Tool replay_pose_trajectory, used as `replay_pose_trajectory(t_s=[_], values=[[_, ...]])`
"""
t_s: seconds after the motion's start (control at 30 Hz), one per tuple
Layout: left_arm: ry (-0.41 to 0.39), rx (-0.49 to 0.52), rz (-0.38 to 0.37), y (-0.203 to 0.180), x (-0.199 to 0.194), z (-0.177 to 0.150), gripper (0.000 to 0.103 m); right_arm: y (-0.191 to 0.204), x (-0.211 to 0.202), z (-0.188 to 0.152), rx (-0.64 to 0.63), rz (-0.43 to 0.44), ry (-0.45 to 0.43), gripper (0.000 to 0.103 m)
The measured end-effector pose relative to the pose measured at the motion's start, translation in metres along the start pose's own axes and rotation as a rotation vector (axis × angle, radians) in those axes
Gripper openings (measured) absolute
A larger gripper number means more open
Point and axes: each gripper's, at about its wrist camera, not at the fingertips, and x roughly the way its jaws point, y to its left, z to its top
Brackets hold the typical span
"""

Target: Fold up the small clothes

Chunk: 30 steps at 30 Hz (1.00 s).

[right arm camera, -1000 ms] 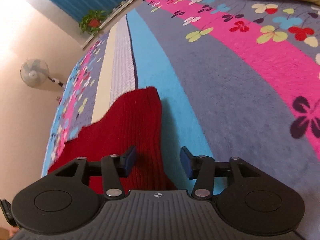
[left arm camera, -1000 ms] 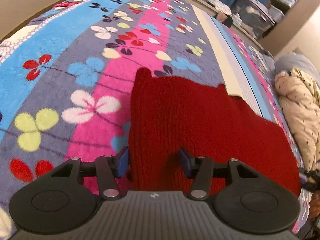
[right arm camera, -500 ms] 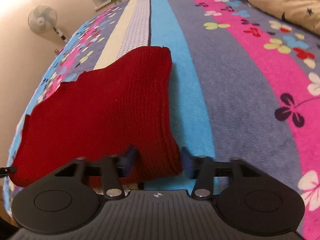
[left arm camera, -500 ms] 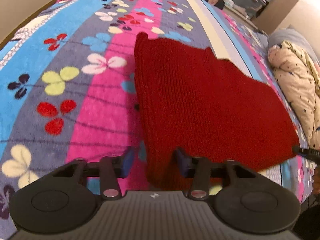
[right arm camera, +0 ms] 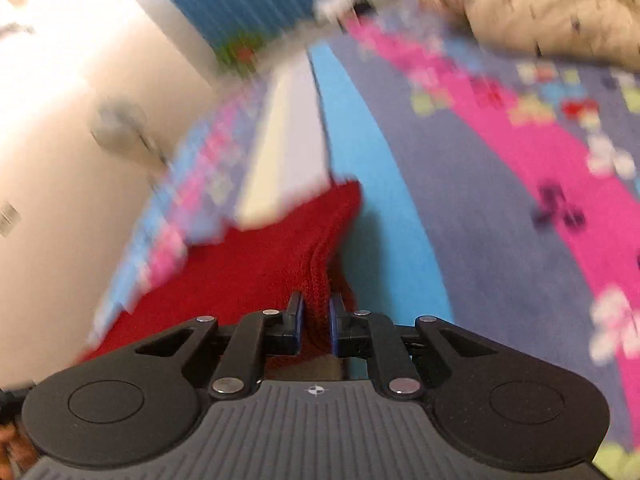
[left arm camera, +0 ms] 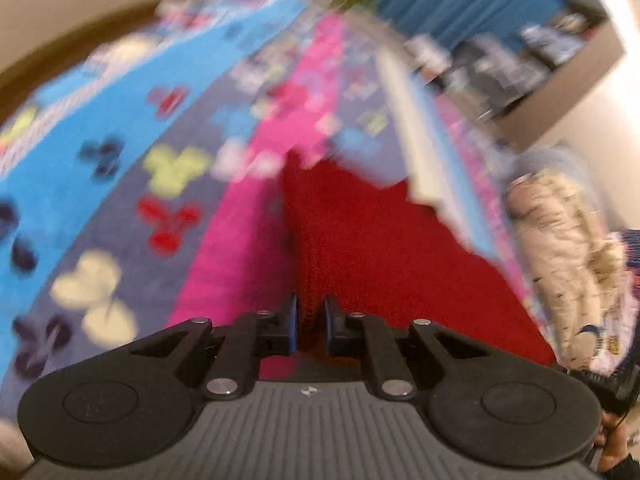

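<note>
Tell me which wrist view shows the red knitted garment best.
The left wrist view: the red knitted garment spreads widest there, reaching the frame's right side, though blurred. The right wrist view shows a narrower part, running off lower left.

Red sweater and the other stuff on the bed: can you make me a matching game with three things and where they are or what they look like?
Things:
1. red sweater
2. beige quilt
3. bedspread

Descriptions:
A. striped, with flower shapes
B. pinched by the left gripper and the right gripper
C. bunched up at the side of the bed

Pairs: 1-B, 2-C, 3-A
</note>
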Motion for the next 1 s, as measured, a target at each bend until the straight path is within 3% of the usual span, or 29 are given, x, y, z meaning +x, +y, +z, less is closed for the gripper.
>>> replay_pose_trajectory(t_s=[0.07, 0.13, 0.17, 0.23, 0.3, 0.4, 0.5, 0.6, 0.7, 0.77, 1.0], values=[[0.067, 0.021, 0.115, -0.001, 0.016, -0.001, 0.015, -0.004, 0.02, -0.007, -0.015, -0.065, 0.111, 0.013], [0.032, 0.061, 0.222, -0.007, 0.017, 0.001, 0.018, -0.003, 0.028, -0.011, -0.063, -0.109, 0.13, 0.016], [-0.006, 0.069, 0.231, -0.009, 0.013, 0.003, 0.021, -0.002, 0.027, -0.012, -0.081, -0.128, 0.124, 0.017], [-0.096, 0.103, 0.202, -0.019, 0.001, 0.006, 0.034, -0.001, 0.023, -0.012, -0.098, -0.16, 0.103, 0.032], [-0.145, 0.165, 0.16, -0.033, -0.002, 0.006, 0.037, 0.007, 0.016, -0.012, -0.133, -0.2, 0.045, 0.041], [-0.122, 0.257, 0.14, -0.053, 0.009, -0.002, 0.038, 0.017, 0.007, -0.01, -0.205, -0.26, -0.044, 0.043], [-0.078, 0.35, 0.16, -0.068, 0.021, -0.01, 0.039, 0.015, 0.008, -0.01, -0.173, -0.179, -0.041, 0.043], [0.002, 0.382, 0.21, -0.069, 0.041, -0.021, 0.051, 0.014, 0.024, -0.012, -0.217, -0.163, 0.027, 0.045], [0.103, 0.361, 0.305, -0.058, 0.057, -0.028, 0.058, 0.011, 0.055, -0.023, -0.266, -0.275, 0.177, 0.051], [0.088, 0.351, 0.298, -0.056, 0.052, -0.027, 0.058, 0.008, 0.064, -0.025, -0.25, -0.304, 0.209, 0.057], [-0.015, 0.317, 0.285, -0.057, 0.035, -0.017, 0.061, 0.017, 0.053, -0.024, -0.293, -0.309, 0.13, 0.057]])
